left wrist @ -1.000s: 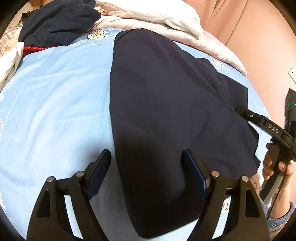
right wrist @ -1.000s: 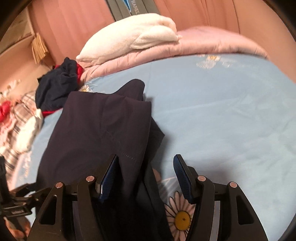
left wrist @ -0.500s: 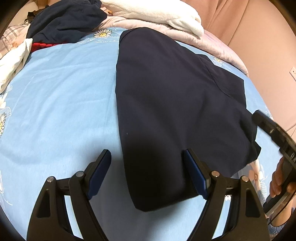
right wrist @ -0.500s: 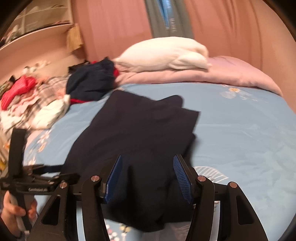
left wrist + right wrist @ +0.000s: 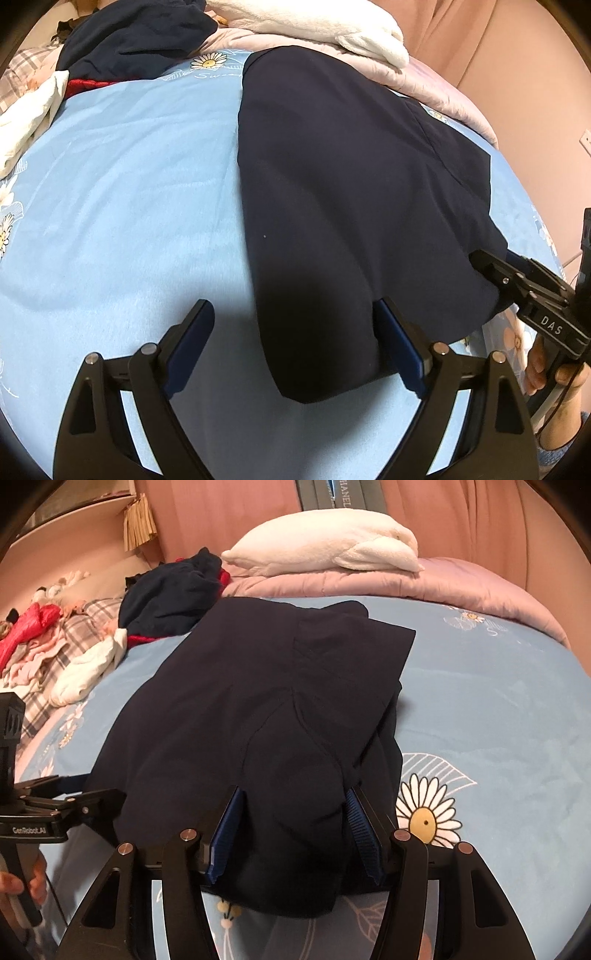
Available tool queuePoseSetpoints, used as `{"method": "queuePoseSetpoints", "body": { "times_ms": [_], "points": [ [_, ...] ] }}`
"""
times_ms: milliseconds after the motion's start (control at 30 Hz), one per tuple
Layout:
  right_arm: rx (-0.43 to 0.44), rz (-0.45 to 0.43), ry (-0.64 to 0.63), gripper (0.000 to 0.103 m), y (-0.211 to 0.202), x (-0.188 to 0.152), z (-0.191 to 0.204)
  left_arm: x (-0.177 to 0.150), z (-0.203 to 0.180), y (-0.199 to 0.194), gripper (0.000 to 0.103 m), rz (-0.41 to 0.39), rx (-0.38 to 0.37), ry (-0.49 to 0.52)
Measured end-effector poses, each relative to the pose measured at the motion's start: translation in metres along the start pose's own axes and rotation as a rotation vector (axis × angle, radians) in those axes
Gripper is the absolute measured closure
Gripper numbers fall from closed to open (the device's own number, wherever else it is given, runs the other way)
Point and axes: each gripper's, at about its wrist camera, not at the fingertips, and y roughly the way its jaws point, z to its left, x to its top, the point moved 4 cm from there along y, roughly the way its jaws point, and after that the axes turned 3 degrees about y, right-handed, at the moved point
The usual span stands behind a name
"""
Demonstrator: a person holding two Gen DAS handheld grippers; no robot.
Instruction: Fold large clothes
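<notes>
A dark navy garment (image 5: 351,192) lies folded lengthwise on the light blue bed sheet (image 5: 122,192); it also shows in the right wrist view (image 5: 258,709). My left gripper (image 5: 295,339) is open, straddling the garment's near left corner, its right finger over the cloth. My right gripper (image 5: 291,830) is open with the garment's near edge bunched between its fingers. In the left wrist view the right gripper (image 5: 517,280) reaches the garment's right edge. In the right wrist view the left gripper (image 5: 74,805) sits at the garment's left edge.
A white pillow (image 5: 325,546) lies on a pink quilt (image 5: 443,583) at the head of the bed. A pile of dark and red clothes (image 5: 173,590) and a white cloth (image 5: 85,672) lie at the far left. A pink wall stands to the right (image 5: 535,74).
The right gripper moved down and forward onto the garment's near edge, the cloth now between its open fingers. The left gripper shifted slightly closer to the near corner.
</notes>
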Motion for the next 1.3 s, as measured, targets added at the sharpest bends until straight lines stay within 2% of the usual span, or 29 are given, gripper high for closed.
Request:
{"method": "queuePoseSetpoints", "body": {
  "times_ms": [167,1200,1300],
  "points": [
    [0.006,0.005,0.023,0.044,-0.004,-0.011,0.001,0.0,0.002,0.002,0.012,0.005,-0.002,-0.005],
    [0.023,0.016,0.069,0.044,-0.007,-0.023,-0.003,-0.003,0.006,0.003,0.009,0.013,0.015,0.023],
    [0.017,0.022,0.066,0.044,-0.004,-0.022,-0.003,-0.003,0.008,0.006,0.004,0.014,0.022,0.017]
  ]
}}
